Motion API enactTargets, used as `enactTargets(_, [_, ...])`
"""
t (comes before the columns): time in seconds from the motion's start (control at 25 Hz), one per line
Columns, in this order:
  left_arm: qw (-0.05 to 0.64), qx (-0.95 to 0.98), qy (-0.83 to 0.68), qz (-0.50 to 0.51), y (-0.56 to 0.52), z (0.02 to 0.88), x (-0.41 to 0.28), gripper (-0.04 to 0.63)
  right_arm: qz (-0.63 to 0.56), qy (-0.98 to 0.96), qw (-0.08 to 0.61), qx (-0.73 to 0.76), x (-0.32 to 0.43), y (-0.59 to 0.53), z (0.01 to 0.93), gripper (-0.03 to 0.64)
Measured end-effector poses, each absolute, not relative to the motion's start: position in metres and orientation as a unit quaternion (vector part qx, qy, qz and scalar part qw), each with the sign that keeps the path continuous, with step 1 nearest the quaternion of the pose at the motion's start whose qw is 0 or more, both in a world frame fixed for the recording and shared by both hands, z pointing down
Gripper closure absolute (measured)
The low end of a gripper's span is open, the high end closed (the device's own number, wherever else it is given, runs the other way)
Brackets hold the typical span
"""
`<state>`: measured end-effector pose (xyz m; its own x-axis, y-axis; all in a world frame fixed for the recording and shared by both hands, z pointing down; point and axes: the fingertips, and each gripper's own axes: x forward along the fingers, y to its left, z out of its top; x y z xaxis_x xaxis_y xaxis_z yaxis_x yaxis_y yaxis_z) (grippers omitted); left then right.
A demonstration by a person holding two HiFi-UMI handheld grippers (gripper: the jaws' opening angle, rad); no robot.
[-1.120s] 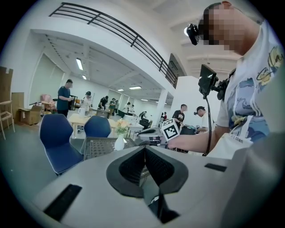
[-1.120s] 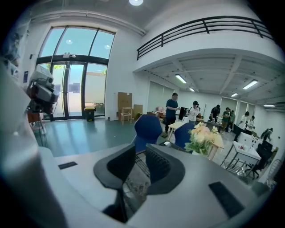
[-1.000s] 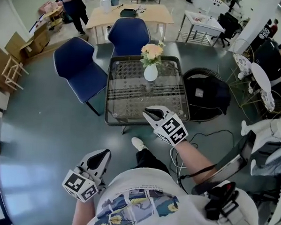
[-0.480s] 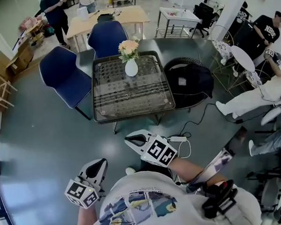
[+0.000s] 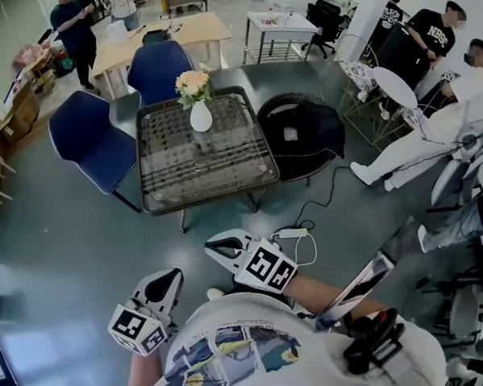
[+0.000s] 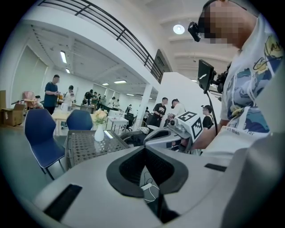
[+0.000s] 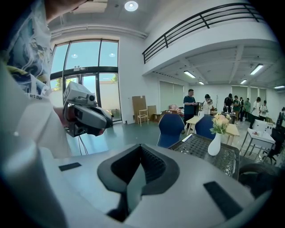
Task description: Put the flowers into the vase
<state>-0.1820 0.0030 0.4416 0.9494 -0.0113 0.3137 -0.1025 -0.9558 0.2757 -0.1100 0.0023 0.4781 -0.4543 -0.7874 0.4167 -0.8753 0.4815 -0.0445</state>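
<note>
Peach flowers (image 5: 192,82) stand in a white ceramic vase (image 5: 200,118); left gripper (image 5: 170,273) and right gripper (image 5: 210,245) closed, empty.

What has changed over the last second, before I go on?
The right claw drew back from over the near edge of the table to the person's front; it is shut, empty. The person has backed away from the table. Unchanged: flowers in the vase on the table, left claw low at the person's side.
</note>
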Motion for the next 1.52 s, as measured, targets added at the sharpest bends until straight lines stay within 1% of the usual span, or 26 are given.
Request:
enactTargets(0.64, [0.142,0.976,-0.024,0.162,0.028,0.444,-0.175,0.586,0.113,-0.847,0.171,0.490,-0.105,0.026,0.474,0.606])
enactTargets(1.12, [0.137,0.976,-0.015,0.167,0.025,0.447,-0.172,0.586,0.111,-0.838,0.166,0.508,-0.097,0.028,0.476,0.606])
enactTargets(1.52, [0.152,0.974,-0.033,0.167,0.017,0.453,-0.180,0.586,0.112,-0.847,0.170,0.491,-0.105,0.016,0.478,0.606])
